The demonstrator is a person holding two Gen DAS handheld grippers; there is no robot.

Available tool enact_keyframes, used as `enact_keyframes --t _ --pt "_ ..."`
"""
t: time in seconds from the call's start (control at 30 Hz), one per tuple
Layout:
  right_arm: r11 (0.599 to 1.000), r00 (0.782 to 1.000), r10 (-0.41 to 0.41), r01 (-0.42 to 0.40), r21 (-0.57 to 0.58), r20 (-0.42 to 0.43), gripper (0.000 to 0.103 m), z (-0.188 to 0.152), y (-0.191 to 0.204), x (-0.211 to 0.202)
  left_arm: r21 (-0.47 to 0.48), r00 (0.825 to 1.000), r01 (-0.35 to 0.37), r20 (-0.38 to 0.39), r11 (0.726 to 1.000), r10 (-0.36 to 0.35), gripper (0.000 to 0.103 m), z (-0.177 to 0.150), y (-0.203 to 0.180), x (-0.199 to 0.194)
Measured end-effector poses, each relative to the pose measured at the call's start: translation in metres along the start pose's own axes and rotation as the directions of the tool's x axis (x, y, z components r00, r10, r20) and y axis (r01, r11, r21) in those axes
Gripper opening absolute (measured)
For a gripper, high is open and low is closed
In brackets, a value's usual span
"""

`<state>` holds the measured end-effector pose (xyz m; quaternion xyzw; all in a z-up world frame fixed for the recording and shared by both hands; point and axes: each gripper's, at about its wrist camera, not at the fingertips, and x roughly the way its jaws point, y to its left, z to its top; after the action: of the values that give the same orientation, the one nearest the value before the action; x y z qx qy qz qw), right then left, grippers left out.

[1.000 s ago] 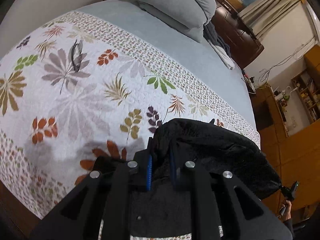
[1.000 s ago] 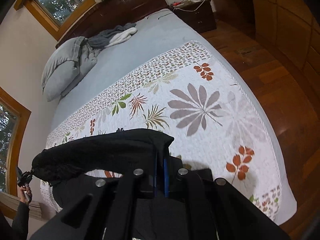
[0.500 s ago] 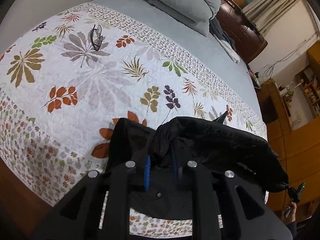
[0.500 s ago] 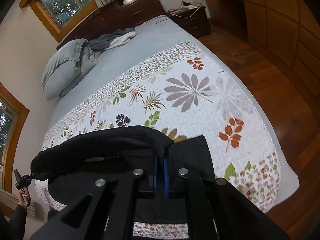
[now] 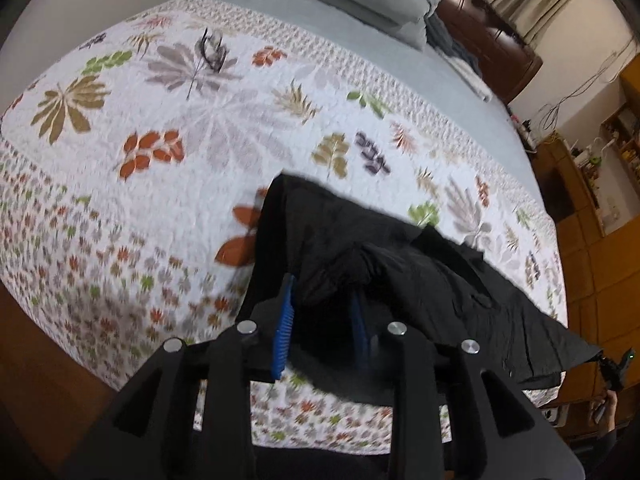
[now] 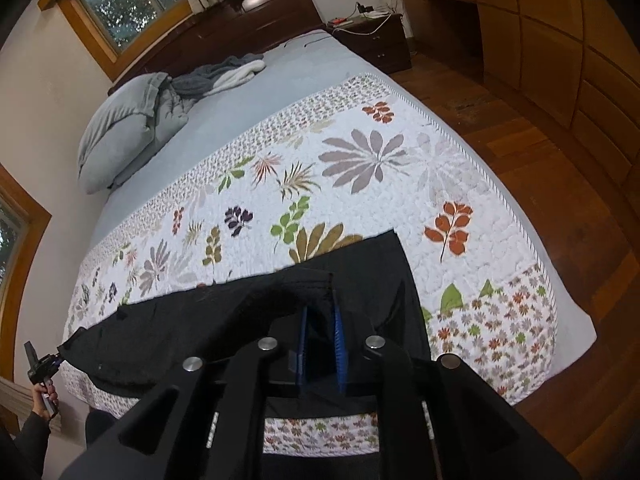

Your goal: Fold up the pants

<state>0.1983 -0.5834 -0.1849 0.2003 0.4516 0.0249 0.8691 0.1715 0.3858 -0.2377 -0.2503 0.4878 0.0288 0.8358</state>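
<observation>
**Black pants spread along the foot of a leaf-print quilt**

A bed under a white quilted bedspread with coloured leaf prints (image 5: pixel 168 128) fills both views, with a grey sheet (image 6: pixel 224 120) beyond it and wooden floorboards (image 6: pixel 560 168) to the side. The black fabric pants (image 5: pixel 400 264) lie across the near edge of the quilt, partly flat and partly bunched.

The left wrist view shows the left tool (image 5: pixel 320 320) with its blue-padded jaws parted, a hump of black cloth sitting between them; whether the pads press it is unclear through the blur. This view alone shows a pair of dark-rimmed glasses (image 5: pixel 212 50) lying on the quilt, well apart from the pants.

The right wrist view shows the right tool (image 6: pixel 320 336) with jaws parted too, a fold of pants between and just ahead of them. Only here do the wood-framed window (image 6: pixel 120 8), the grey pillow (image 6: pixel 124 132), the dark nightstand (image 6: pixel 376 44) and a rumpled grey-and-white blanket (image 6: pixel 224 74) appear.
</observation>
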Motion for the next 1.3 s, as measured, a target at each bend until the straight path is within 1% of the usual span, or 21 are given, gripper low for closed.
enact_keyframes --t 0.13,0.27,0.37,0.43,0.5,0.53,0.57,0.6,0.63,0.67,0.7,0.73,0.77,0.83,0.93,1.0,1.03,1.07,1.13,1.23,1.3 --pt "1.000 1.000 -0.008 0.008 0.010 0.001 0.013 -0.016 -0.001 0.000 -0.059 1.000 -0.023 -0.021 0.998 0.022 0.025 -0.019 0.021 0.008" --pt "0.999 1.000 -0.011 0.011 0.051 0.013 0.023 -0.029 -0.010 -0.002 -0.103 0.997 -0.066 -0.036 0.993 0.062 0.024 -0.033 0.039 0.010" --pt "0.996 1.000 0.001 -0.004 0.094 0.024 0.026 -0.037 -0.019 -0.003 -0.145 0.998 -0.068 -0.012 0.987 0.067 0.033 -0.040 0.050 0.001" --pt "0.989 0.999 0.022 -0.025 0.143 0.026 0.028 -0.043 -0.028 -0.001 -0.164 0.996 -0.089 0.013 0.982 0.092 0.035 -0.043 0.054 -0.008" --pt "0.978 0.999 0.043 -0.048 0.204 0.028 0.033 -0.050 -0.037 0.000 -0.189 0.995 -0.087 0.038 0.978 0.096 0.041 -0.044 0.055 -0.016" --pt "0.966 0.997 0.067 -0.075 0.247 0.040 0.038 -0.055 -0.044 0.001 -0.201 0.994 -0.080 0.057 0.976 0.093 0.042 -0.044 0.053 -0.022" --pt "0.954 0.995 0.091 -0.101 0.282 0.049 0.039 -0.059 -0.049 0.000 -0.204 0.993 -0.069 0.077 0.977 0.086 0.043 -0.044 0.050 -0.027" --pt "0.928 0.988 0.139 -0.153 0.340 0.066 0.039 -0.066 -0.058 0.001 -0.204 0.992 -0.059 0.097 0.977 0.080 0.044 -0.045 0.046 -0.032" --pt "0.905 0.981 0.179 -0.195 0.378 0.079 0.044 -0.070 -0.063 0.002 -0.199 0.990 -0.045 0.123 0.979 0.071 0.045 -0.045 0.039 -0.037" --pt "0.873 0.969 0.225 -0.246 0.420 0.101 0.052 -0.075 -0.069 0.003 -0.189 0.988 -0.037 0.137 0.981 0.063 0.048 -0.046 0.031 -0.038" --pt "0.835 0.954 0.270 -0.298 0.463 0.127 0.056 -0.081 -0.076 0.006 -0.166 0.988 -0.033 0.140 0.986 0.057 0.048 -0.045 0.022 -0.037" --pt "0.815 0.948 0.286 -0.317 0.486 0.138 0.059 -0.084 -0.080 0.008 -0.143 0.989 -0.036 0.136 0.989 0.056 0.048 -0.044 0.012 -0.034" --pt "0.791 0.941 0.303 -0.337 0.510 0.152 0.059 -0.088 -0.085 0.012 -0.118 0.990 -0.042 0.129 0.992 0.058 0.049 -0.043 0.003 -0.030" --pt "0.754 0.933 0.322 -0.354 0.553 0.159 0.060 -0.093 -0.092 0.022 -0.067 0.993 -0.054 0.103 0.996 0.061 0.052 -0.040 -0.015 -0.017" --pt "0.727 0.941 0.299 -0.331 0.601 0.156 0.059 -0.100 -0.102 0.036 -0.009 0.996 -0.077 0.049 0.997 0.078 0.052 -0.037 -0.038 0.008" --pt "0.709 0.947 0.279 -0.314 0.632 0.157 0.059 -0.107 -0.109 0.040 0.025 0.994 -0.107 0.008 0.994 0.107 0.055 -0.037 -0.046 0.025" --pt "0.688 0.947 0.274 -0.313 0.655 0.166 0.059 -0.114 -0.115 0.043 0.048 0.990 -0.135 -0.023 0.990 0.136 0.055 -0.037 -0.049 0.036" --pt "0.678 0.948 0.268 -0.311 0.666 0.170 0.059 -0.118 -0.117 0.044 0.066 0.984 -0.164 -0.055 0.984 0.167 0.055 -0.038 -0.050 0.047" --pt "0.662 0.946 0.270 -0.318 0.679 0.180 0.059 -0.126 -0.121 0.046 0.065 0.973 -0.198 -0.109 0.978 0.204 0.053 -0.041 -0.044 0.062" --pt "0.655 0.945 0.275 -0.320 0.685 0.178 0.059 -0.133 -0.122 0.053 0.026 0.961 -0.234 -0.147 0.972 0.235 0.039 -0.043 -0.030 0.072" --pt "0.655 0.946 0.276 -0.314 0.687 0.170 0.059 -0.133 -0.122 0.059 0.006 0.952 -0.261 -0.163 0.965 0.259 0.016 -0.042 -0.023 0.076"
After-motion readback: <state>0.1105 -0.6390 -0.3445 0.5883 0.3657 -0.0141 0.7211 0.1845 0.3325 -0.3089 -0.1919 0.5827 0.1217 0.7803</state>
